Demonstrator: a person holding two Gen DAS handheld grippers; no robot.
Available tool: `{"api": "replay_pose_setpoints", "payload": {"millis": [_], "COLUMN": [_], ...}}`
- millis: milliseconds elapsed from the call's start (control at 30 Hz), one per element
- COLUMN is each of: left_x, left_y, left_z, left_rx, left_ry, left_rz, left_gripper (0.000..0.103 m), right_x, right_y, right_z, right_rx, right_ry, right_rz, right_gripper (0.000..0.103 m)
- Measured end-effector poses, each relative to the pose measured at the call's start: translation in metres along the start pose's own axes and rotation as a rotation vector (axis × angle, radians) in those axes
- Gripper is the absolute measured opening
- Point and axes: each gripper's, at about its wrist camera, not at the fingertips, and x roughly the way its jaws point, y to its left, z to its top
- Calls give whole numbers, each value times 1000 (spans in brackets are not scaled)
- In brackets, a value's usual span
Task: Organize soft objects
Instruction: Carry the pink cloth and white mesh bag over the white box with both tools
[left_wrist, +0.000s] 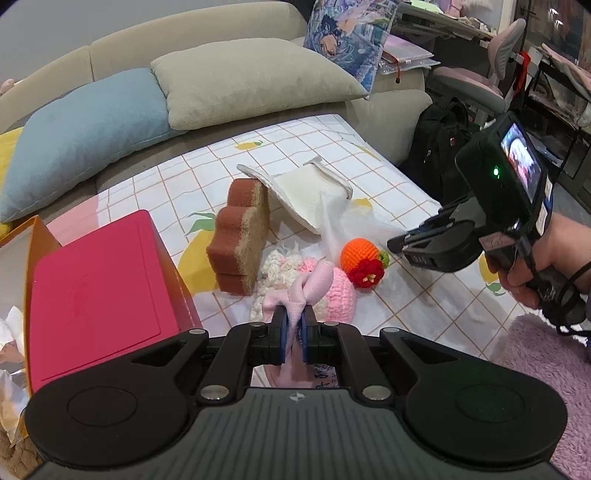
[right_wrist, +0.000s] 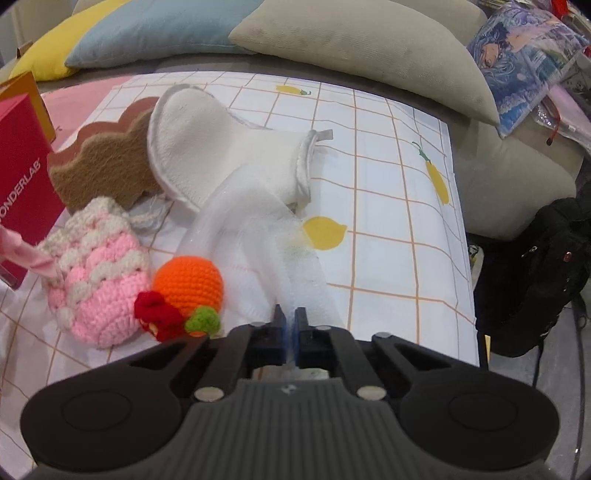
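Note:
My left gripper (left_wrist: 294, 314) is shut on a pale pink cloth (left_wrist: 308, 286), held above the pink and white crochet pouch (left_wrist: 334, 295). My right gripper (right_wrist: 290, 314) is shut on a sheer white mesh cloth (right_wrist: 258, 236) that trails back under a white cotton mitt (right_wrist: 221, 155). The right gripper also shows in the left wrist view (left_wrist: 397, 243). An orange crochet fruit with a red flower (right_wrist: 188, 284) lies beside the pouch (right_wrist: 99, 280). A brown sponge (left_wrist: 240, 240) stands on edge under the mitt (left_wrist: 306, 188).
All lies on a lemon-print checked sheet (right_wrist: 388, 184). A red box (left_wrist: 99, 299) in an orange carton stands at the left. Blue (left_wrist: 85, 136) and beige (left_wrist: 251, 77) cushions line the sofa behind. A black backpack (right_wrist: 535, 277) and purple rug (left_wrist: 546, 387) are on the right.

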Motion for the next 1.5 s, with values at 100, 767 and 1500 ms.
{"api": "replay_pose_setpoints", "payload": {"millis": [100, 767, 1500], "left_x": [-7, -105, -167], "left_y": [3, 49, 195], "left_z": [0, -33, -86], "left_rx": [-2, -101, -382], "left_ry": [-16, -195, -303], "left_rz": [-3, -14, 238], "left_gripper": [8, 8, 8], "right_x": [-12, -166, -184], "right_y": [2, 87, 266], "right_z": [-4, -39, 54], "right_rx": [14, 345, 108], "right_ry": [-25, -261, -266], "right_rz": [-31, 96, 383], "right_gripper": [0, 0, 0]}}
